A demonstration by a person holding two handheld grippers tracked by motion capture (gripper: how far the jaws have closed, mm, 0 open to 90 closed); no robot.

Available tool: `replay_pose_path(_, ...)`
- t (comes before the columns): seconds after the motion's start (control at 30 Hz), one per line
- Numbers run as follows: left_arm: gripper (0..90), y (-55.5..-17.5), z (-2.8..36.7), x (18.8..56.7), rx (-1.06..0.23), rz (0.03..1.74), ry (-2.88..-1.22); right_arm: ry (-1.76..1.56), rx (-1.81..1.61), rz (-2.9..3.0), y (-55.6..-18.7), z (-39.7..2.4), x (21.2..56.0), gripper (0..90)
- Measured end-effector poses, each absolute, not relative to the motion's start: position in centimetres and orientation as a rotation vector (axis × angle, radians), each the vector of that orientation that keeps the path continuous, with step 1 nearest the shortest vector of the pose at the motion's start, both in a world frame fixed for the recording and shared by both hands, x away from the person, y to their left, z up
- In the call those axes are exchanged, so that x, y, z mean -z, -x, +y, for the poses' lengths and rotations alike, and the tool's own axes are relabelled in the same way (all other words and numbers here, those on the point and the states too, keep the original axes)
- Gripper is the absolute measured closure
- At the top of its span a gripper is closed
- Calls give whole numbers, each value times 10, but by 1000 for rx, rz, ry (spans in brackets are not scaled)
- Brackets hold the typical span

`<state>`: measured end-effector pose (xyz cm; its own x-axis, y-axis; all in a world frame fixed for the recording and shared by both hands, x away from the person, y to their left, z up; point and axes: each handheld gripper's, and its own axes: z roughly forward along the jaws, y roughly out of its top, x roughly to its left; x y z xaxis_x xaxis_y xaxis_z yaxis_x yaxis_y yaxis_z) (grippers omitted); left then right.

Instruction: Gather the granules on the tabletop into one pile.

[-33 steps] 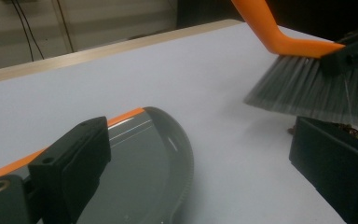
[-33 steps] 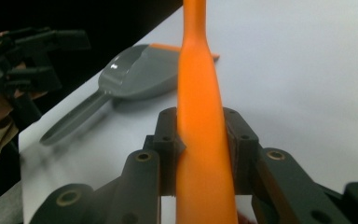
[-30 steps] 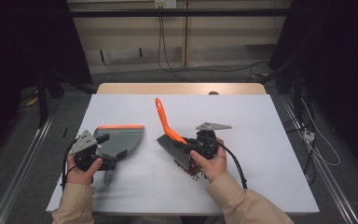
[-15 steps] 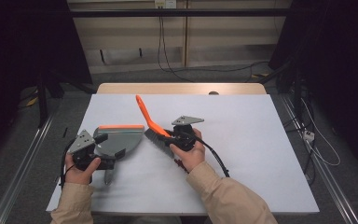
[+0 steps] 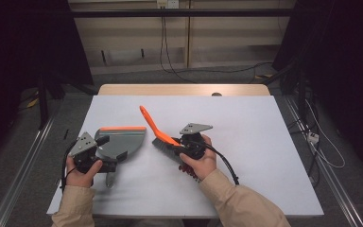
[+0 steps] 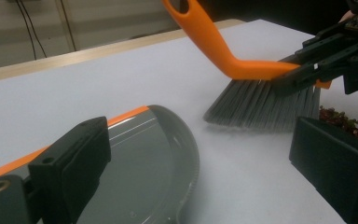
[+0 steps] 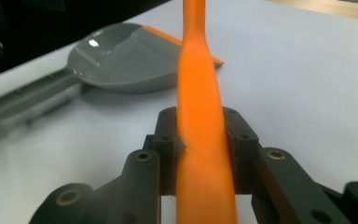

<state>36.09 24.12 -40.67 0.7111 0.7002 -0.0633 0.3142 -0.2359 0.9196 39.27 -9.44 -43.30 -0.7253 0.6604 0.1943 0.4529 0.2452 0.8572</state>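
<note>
A brush with an orange handle (image 5: pixel 149 120) and grey bristles (image 5: pixel 162 143) leans over the middle of the white table (image 5: pixel 264 142). My right gripper (image 5: pixel 177 146) is shut on the handle just above the bristles, and the handle (image 7: pixel 198 70) runs straight up between its pads (image 7: pixel 200 135). A grey dustpan with an orange lip (image 5: pixel 123 139) lies flat to the left of the bristles, apart from them. My left gripper (image 5: pixel 108 153) rests by the pan's rear with jaws wide apart (image 6: pixel 200 140). The pan (image 6: pixel 158 154) lies under its left jaw. Small red-brown crumbs (image 6: pixel 342 121) lie behind the bristles (image 6: pixel 261 105).
A wooden strip (image 5: pixel 184 90) borders the table's far edge. Cables and a plug (image 5: pixel 312 138) lie on the floor to the right, and metal rails (image 5: pixel 23 179) run along the floor on the left. The table's right half is bare white surface.
The right gripper has carried the brush left and down toward the dustpan, and the handle now leans lower. The left gripper and the dustpan have stayed put.
</note>
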Motion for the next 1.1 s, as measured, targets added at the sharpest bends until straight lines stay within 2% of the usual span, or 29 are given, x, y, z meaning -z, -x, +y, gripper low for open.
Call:
replay_pose_path(0.3, 54, -359, 240, 405, -446, 787, -1844, -1077, -1688, 2204, -391, -103, 410, 710)
replay_pose_path(0.5, 54, -357, 236, 405, -437, 776, -1866, -1044, -1659, 2186, -386, -122, 396, 710)
replay_pose_path(1.1, 54, -349, 230, 411, -424, 835, -1931, -1100, -1397, 2194, -368, -209, 413, 710)
